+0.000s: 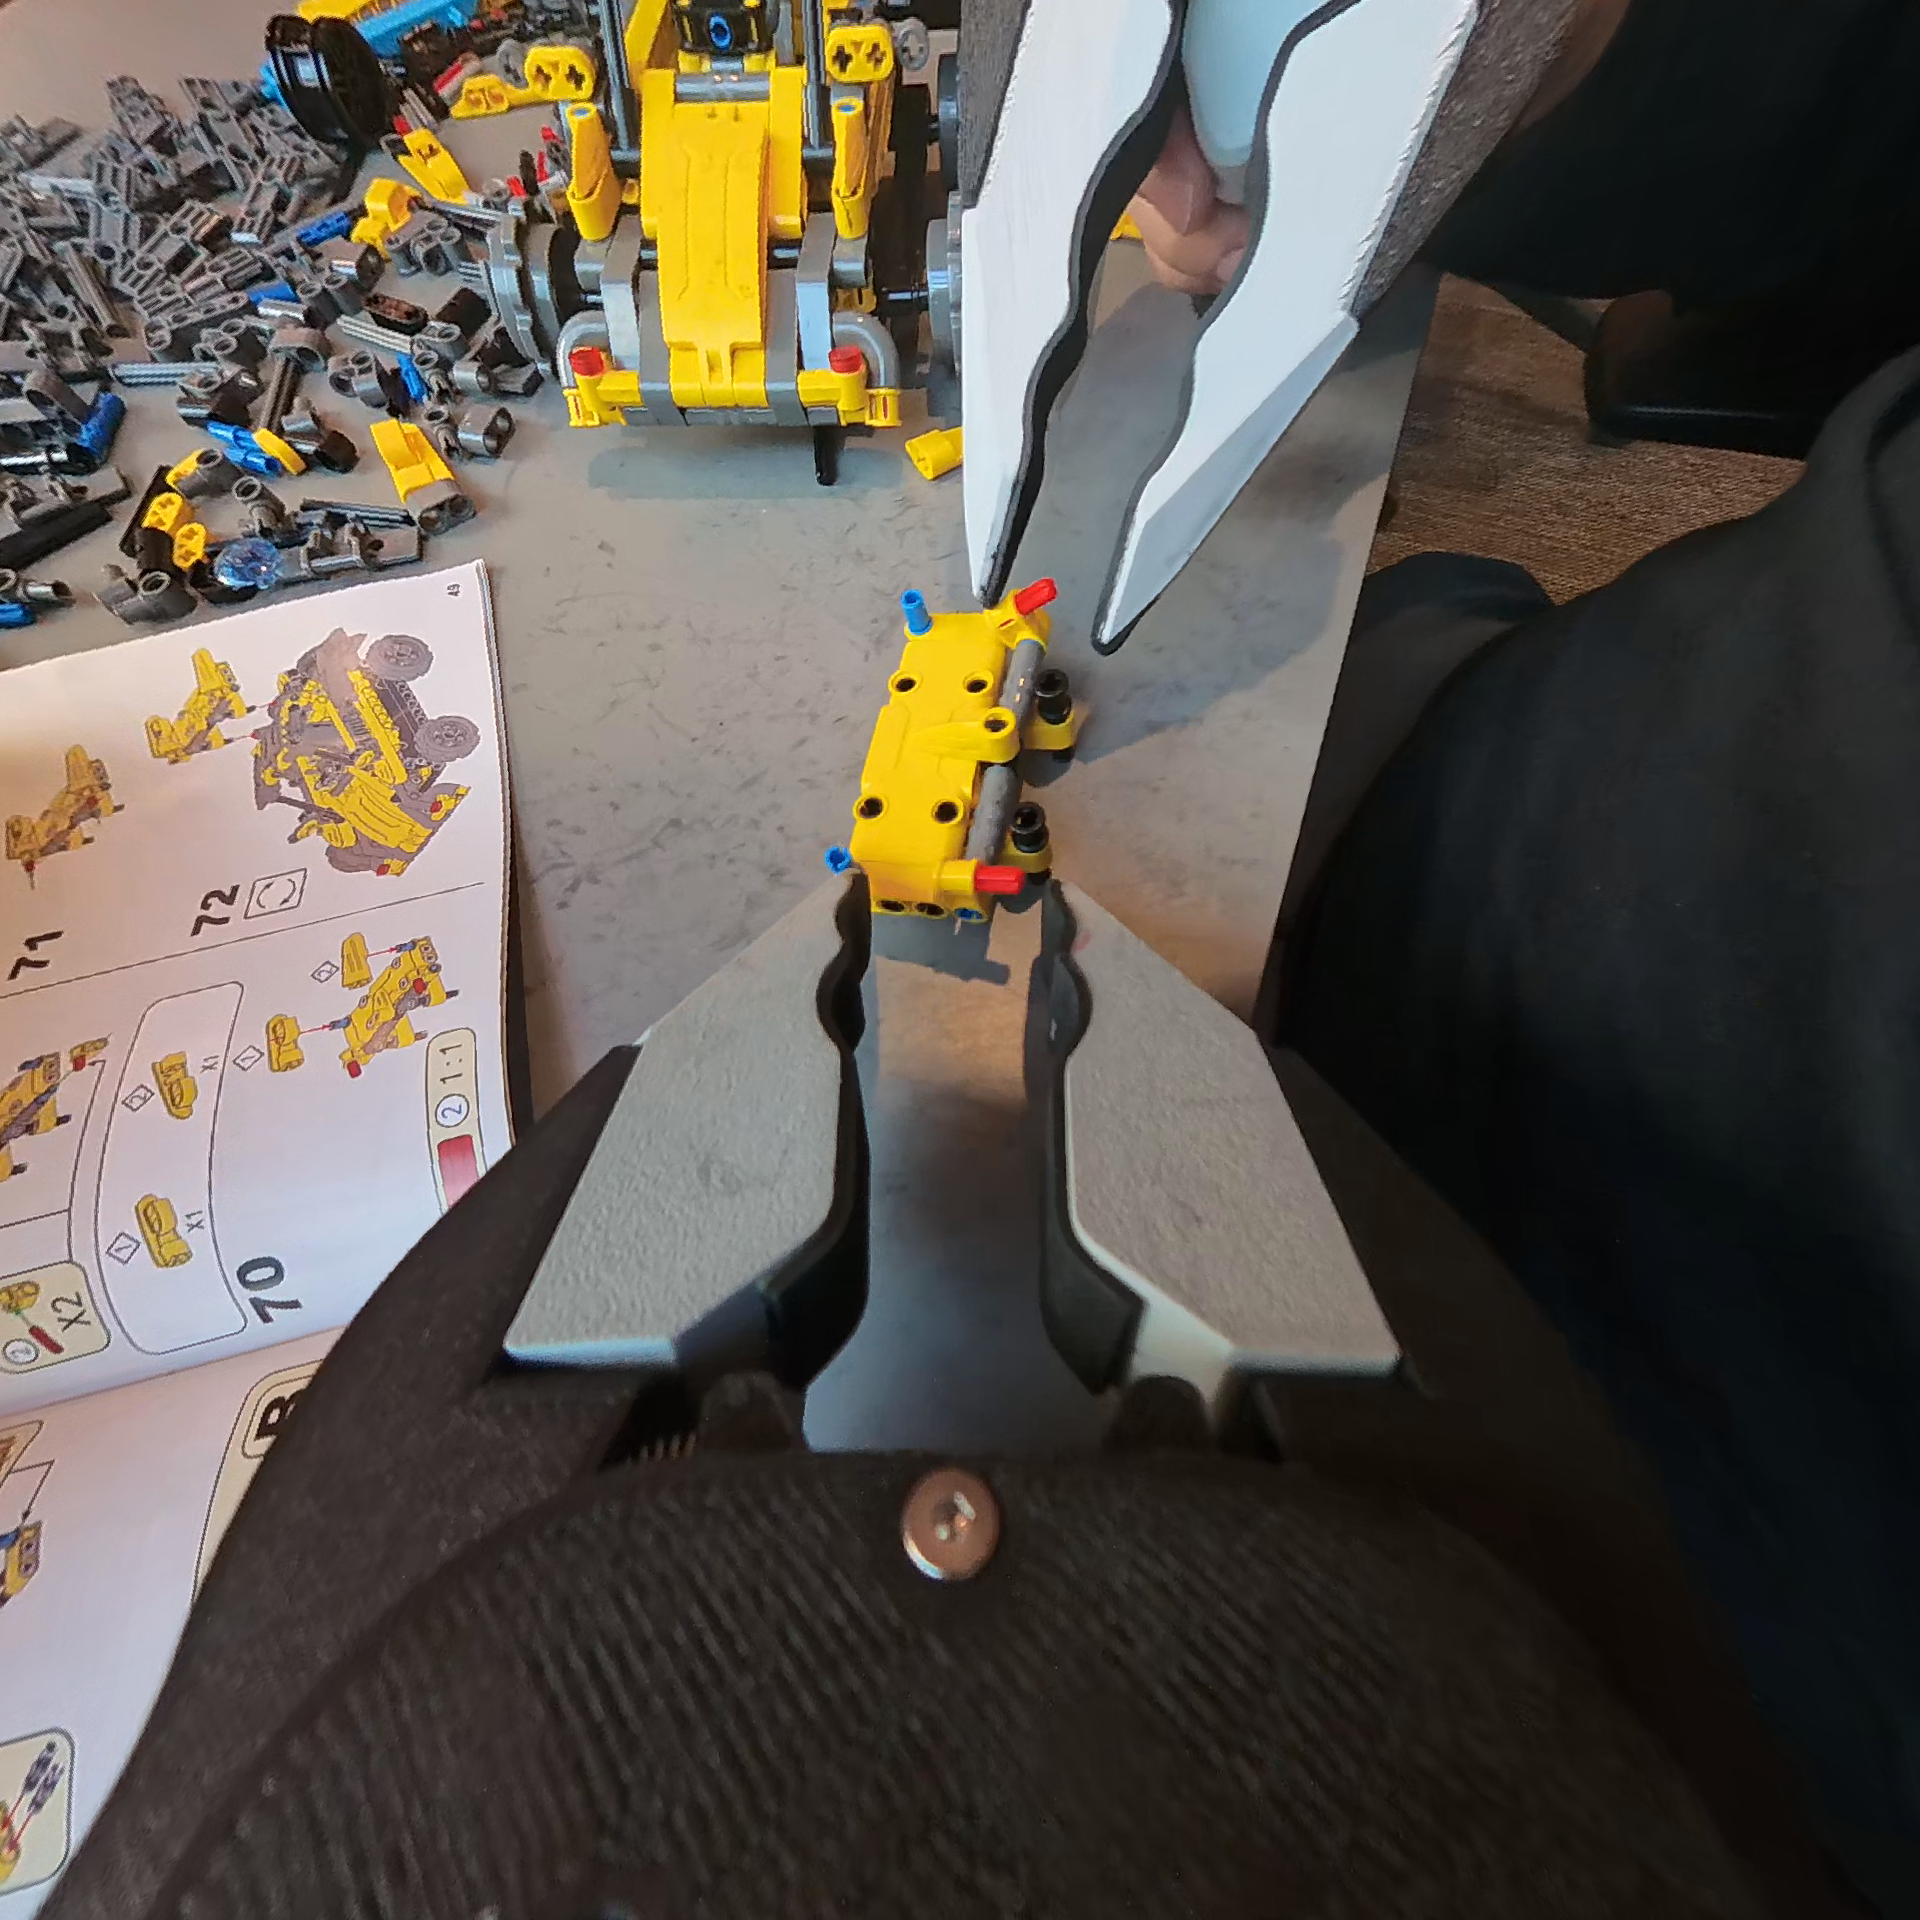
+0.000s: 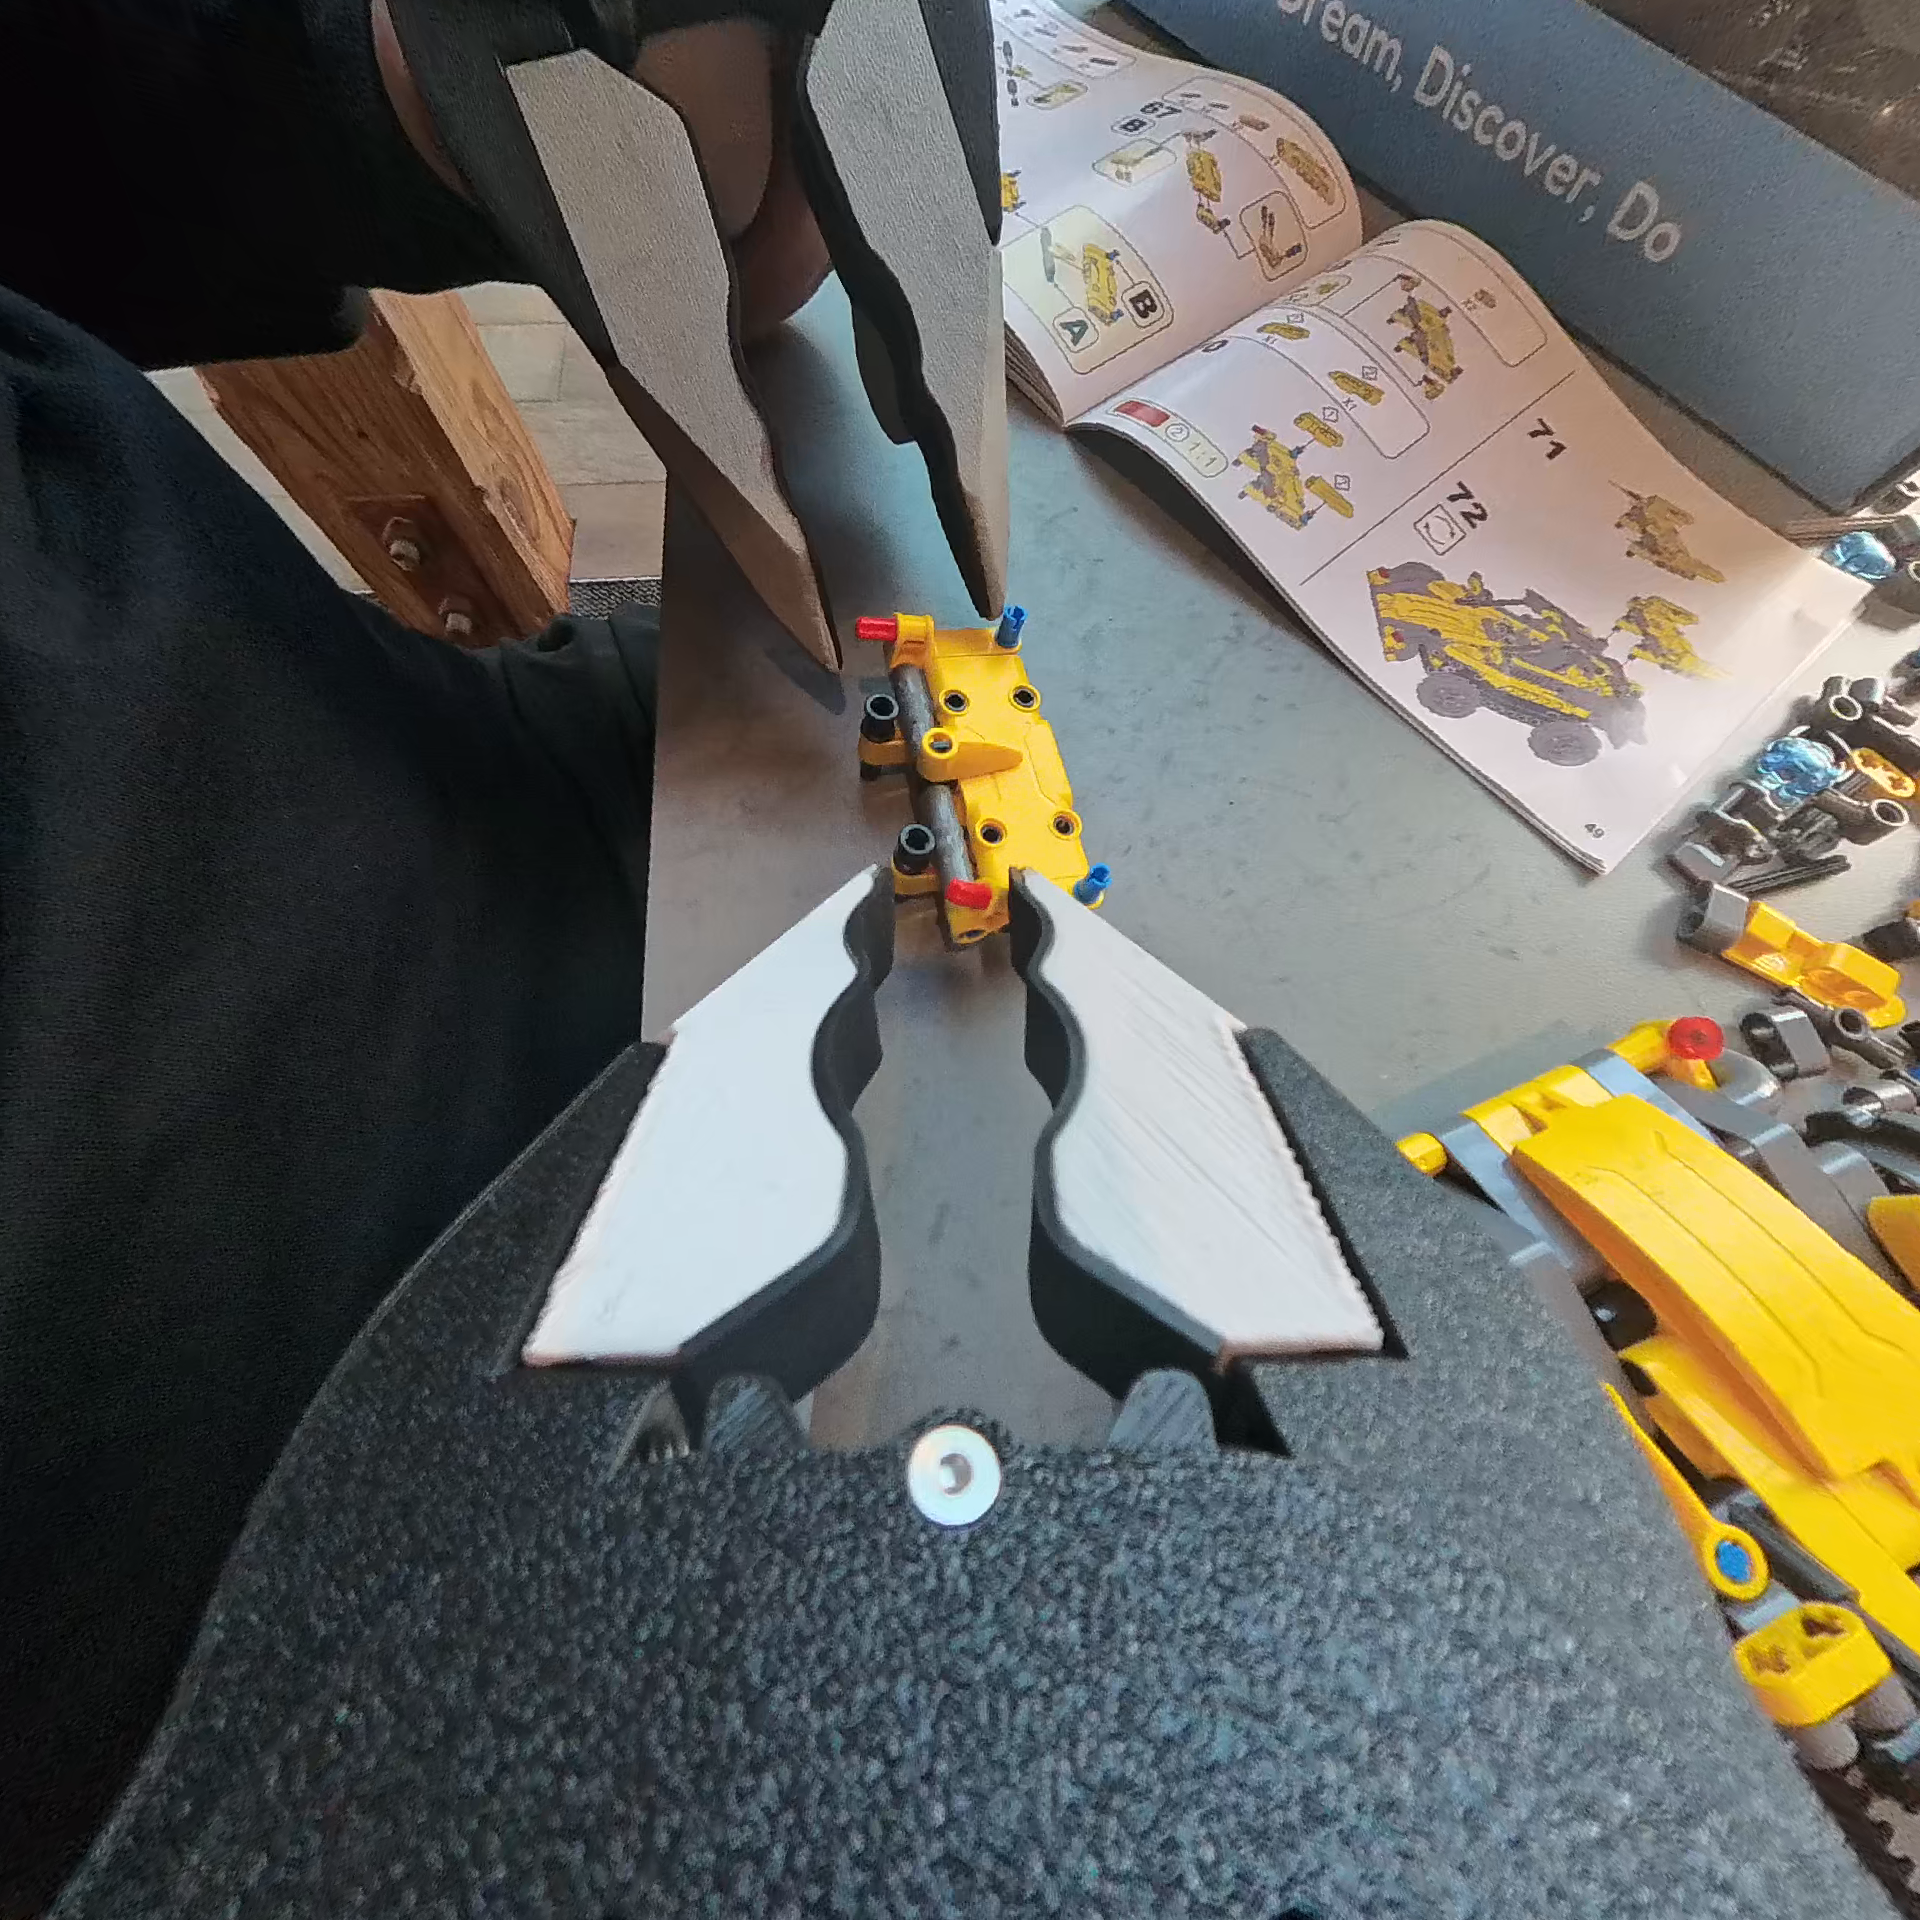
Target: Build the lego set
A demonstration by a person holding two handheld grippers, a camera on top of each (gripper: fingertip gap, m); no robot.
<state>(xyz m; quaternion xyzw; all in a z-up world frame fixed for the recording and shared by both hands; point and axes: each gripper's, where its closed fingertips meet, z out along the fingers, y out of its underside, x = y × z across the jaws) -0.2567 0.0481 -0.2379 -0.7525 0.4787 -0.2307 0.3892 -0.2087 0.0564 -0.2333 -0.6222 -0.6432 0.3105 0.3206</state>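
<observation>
A small yellow brick sub-assembly [image 1: 951, 769] with a grey axle, black pins and red and blue pins lies on the grey table [image 1: 675, 727], close to its edge. My left gripper [image 1: 954, 891] is open, and its tips flank the assembly's near end. My right gripper [image 1: 1049, 621] comes from the opposite side, open, with the red pin at the far end between its tips. In the right wrist view the assembly [image 2: 982, 769] lies between my right gripper [image 2: 948, 881] and the left gripper [image 2: 906, 634]. I cannot tell whether any fingertip touches it.
A large yellow vehicle model [image 1: 727, 239] stands at the back; it also shows in the right wrist view [image 2: 1714, 1299]. A pile of loose grey, black and blue parts [image 1: 208, 260] lies left of it. An open instruction booklet [image 1: 260, 935] lies nearby. The table edge [image 1: 1340, 727] runs beside a person's dark clothing. My hands' fingertips stand some 6 centimeters from each other.
</observation>
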